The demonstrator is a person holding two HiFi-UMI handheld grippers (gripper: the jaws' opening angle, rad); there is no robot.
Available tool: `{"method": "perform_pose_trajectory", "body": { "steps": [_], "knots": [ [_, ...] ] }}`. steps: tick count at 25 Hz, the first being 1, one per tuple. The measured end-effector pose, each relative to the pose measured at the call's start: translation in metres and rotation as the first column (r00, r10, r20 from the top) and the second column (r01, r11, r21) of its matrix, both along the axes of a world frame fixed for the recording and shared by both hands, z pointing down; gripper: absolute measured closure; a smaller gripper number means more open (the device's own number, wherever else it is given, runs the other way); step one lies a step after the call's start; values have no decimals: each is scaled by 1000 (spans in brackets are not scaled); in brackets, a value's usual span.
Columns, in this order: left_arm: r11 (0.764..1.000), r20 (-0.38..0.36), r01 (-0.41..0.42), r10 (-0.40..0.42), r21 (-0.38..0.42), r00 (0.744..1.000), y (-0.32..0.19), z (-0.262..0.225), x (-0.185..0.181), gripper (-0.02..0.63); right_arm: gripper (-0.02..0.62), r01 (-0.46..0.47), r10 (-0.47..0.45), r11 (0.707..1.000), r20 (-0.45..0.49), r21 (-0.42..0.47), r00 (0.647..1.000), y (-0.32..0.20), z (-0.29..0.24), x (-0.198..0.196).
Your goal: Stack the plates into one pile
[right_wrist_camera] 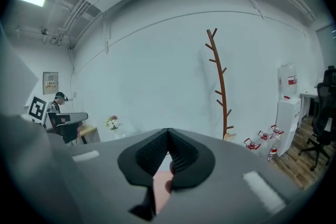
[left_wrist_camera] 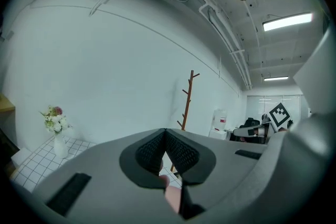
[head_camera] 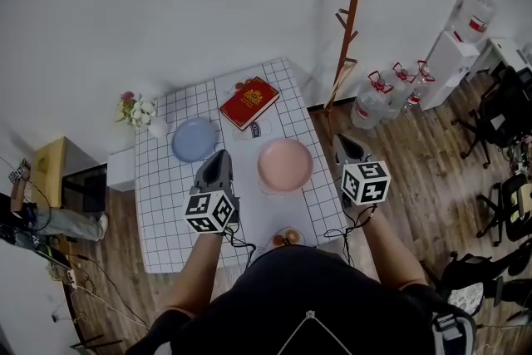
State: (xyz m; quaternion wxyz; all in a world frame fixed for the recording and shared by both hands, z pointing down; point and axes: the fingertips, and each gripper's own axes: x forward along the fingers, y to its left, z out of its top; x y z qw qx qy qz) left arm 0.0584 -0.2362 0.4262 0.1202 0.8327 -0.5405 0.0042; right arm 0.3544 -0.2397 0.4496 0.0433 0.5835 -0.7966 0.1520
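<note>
On the white grid-cloth table (head_camera: 166,204) a blue plate (head_camera: 194,140) lies at the back left. A pink plate (head_camera: 285,165) lies apart from it, right of centre. My left gripper (head_camera: 221,154) hovers between the two plates, shut and holding nothing. My right gripper (head_camera: 342,139) hangs just past the table's right edge, beside the pink plate, also shut and empty. In the left gripper view the jaws (left_wrist_camera: 165,131) meet and point at the far wall. The right gripper view shows the same closed pads (right_wrist_camera: 168,131). A pink patch shows in the gap beneath each pair of jaws.
A red book (head_camera: 248,102) lies behind the plates and a vase of flowers (head_camera: 137,112) stands at the back left corner. A small dish with orange pieces (head_camera: 287,238) sits at the front edge. A coat stand (head_camera: 353,12), water bottles (head_camera: 391,91) and office chairs (head_camera: 499,116) are on the right.
</note>
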Motion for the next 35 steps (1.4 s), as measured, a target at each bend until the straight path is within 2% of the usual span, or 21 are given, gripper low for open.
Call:
{"method": "perform_pose_trajectory", "body": {
  "steps": [7, 13, 25, 35],
  "knots": [
    [1000, -13, 15, -15, 15, 1000, 2, -7, -6, 611, 591, 20, -20, 1000, -12, 12, 1000, 0, -5, -12],
    [999, -46, 31, -32, -21, 998, 0, -1, -10, 611, 591, 20, -20, 1000, -16, 8, 1000, 1, -4, -13],
    [1000, -59, 8, -9, -5, 998, 2, -4, -2, 611, 591, 6, -6, 1000, -12, 3, 1000, 2, -2, -10],
    [997, -60, 66, -68, -36, 996, 6, 2, -16, 611, 591, 35, -35, 999, -12, -7, 999, -3, 1, -19]
  ]
}}
